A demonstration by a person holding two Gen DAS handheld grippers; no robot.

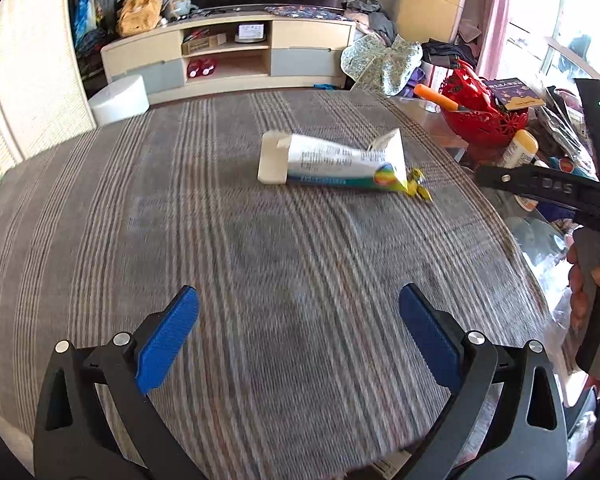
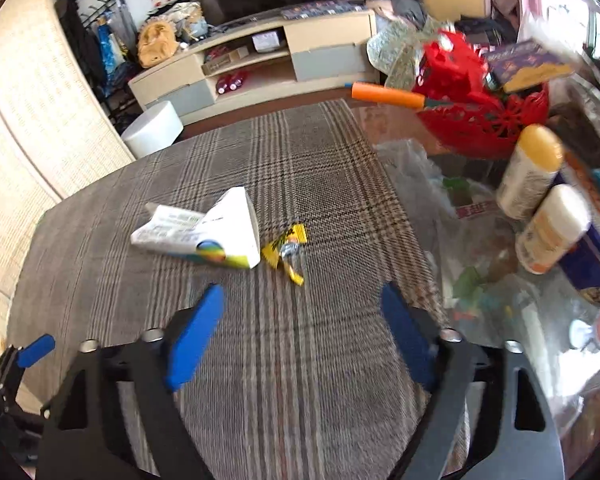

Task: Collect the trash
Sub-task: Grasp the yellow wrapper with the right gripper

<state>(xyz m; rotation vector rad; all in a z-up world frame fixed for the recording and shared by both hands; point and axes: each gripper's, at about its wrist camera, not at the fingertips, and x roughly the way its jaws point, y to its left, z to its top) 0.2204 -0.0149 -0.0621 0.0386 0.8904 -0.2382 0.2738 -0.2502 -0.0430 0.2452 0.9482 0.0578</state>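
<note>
Plaid-clothed table (image 2: 320,184); on it a crushed white carton (image 2: 204,236) beside a yellow wrapper (image 2: 286,250).

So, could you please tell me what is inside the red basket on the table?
An orange-handled tool pokes out of the red basket, and a dark box sits at its top. Whatever lies deeper is hidden by its walls.

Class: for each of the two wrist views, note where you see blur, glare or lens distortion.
Left wrist view: the plaid cloth smears into streaks from motion blur, the window is blown out, and fisheye bends the TV cabinet. Right wrist view: the red basket and bottles are blurred, glare sits on the glass tabletop, and dark vignette fills the corners.
</note>
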